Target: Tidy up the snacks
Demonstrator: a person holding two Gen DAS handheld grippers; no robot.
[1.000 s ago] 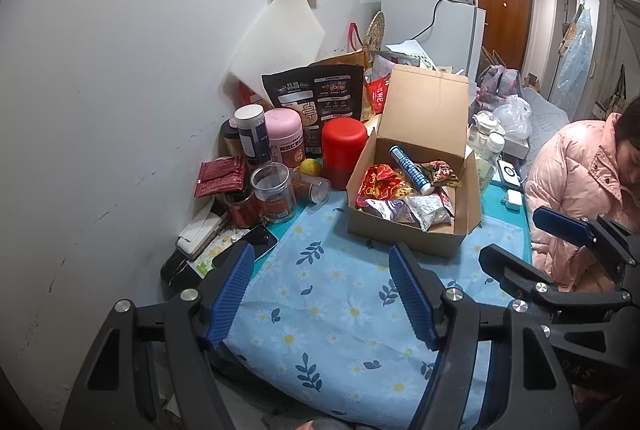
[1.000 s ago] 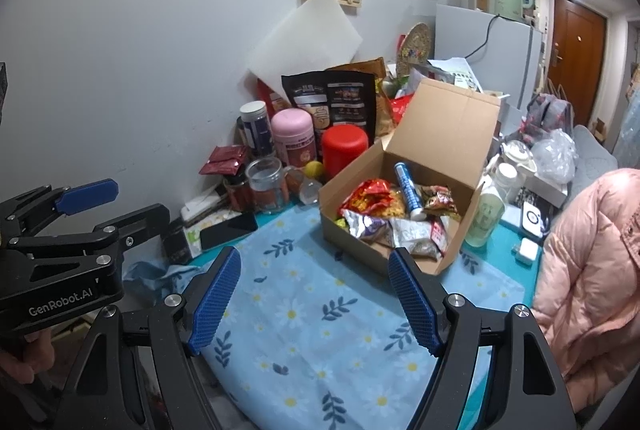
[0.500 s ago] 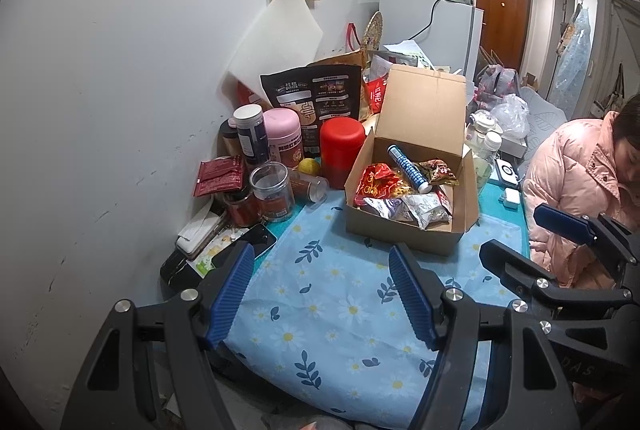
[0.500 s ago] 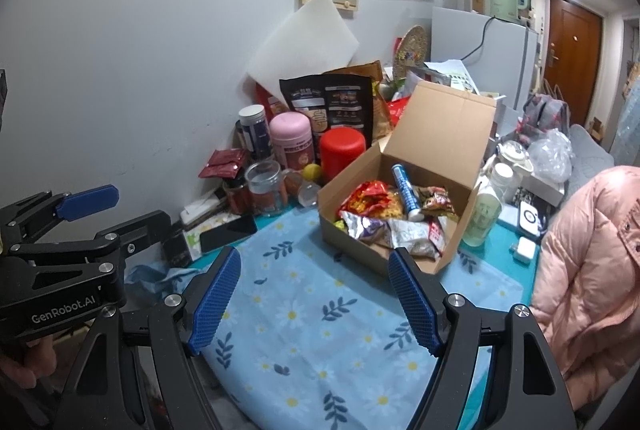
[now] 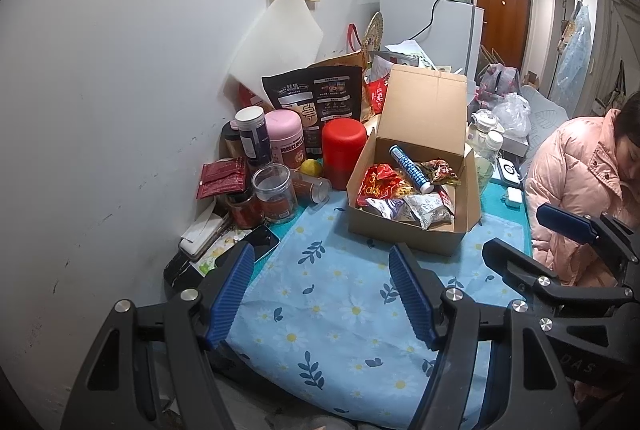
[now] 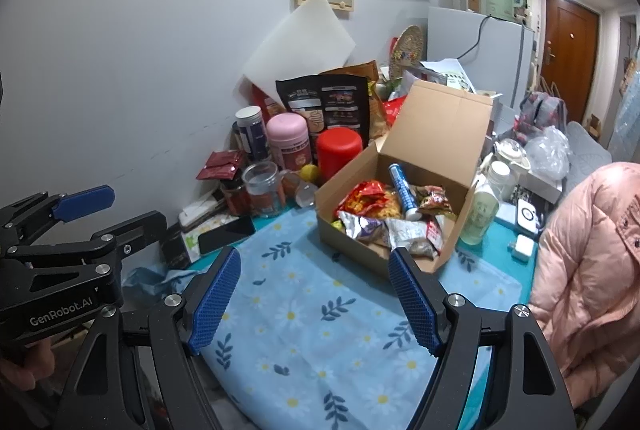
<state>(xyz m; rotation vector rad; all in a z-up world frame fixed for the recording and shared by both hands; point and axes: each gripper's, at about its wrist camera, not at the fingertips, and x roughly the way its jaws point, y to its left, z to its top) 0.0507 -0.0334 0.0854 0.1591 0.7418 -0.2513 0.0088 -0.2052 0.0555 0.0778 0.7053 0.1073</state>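
An open cardboard box (image 5: 400, 234) (image 6: 352, 250) stands on the blue floral cloth (image 5: 340, 294), its lid up. Inside lie a blue tube (image 5: 410, 167) (image 6: 402, 189), a red snack packet (image 5: 380, 181) (image 6: 362, 197) and silver packets (image 5: 424, 207) (image 6: 400, 230). My left gripper (image 5: 320, 258) hangs open above the cloth, short of the box, holding nothing; it also shows at the left edge of the right wrist view (image 6: 128, 209). My right gripper (image 6: 314, 258) is open and empty too, just in front of the box, and is seen from the side (image 5: 528, 234).
Against the wall crowd a red canister (image 5: 344, 149), a pink jar (image 5: 286, 135), clear jars, dark pouches and a phone (image 5: 260, 242). A bottle (image 6: 482, 213) stands right of the box. A person in a pink jacket (image 5: 580, 181) (image 6: 592, 250) sits at the right.
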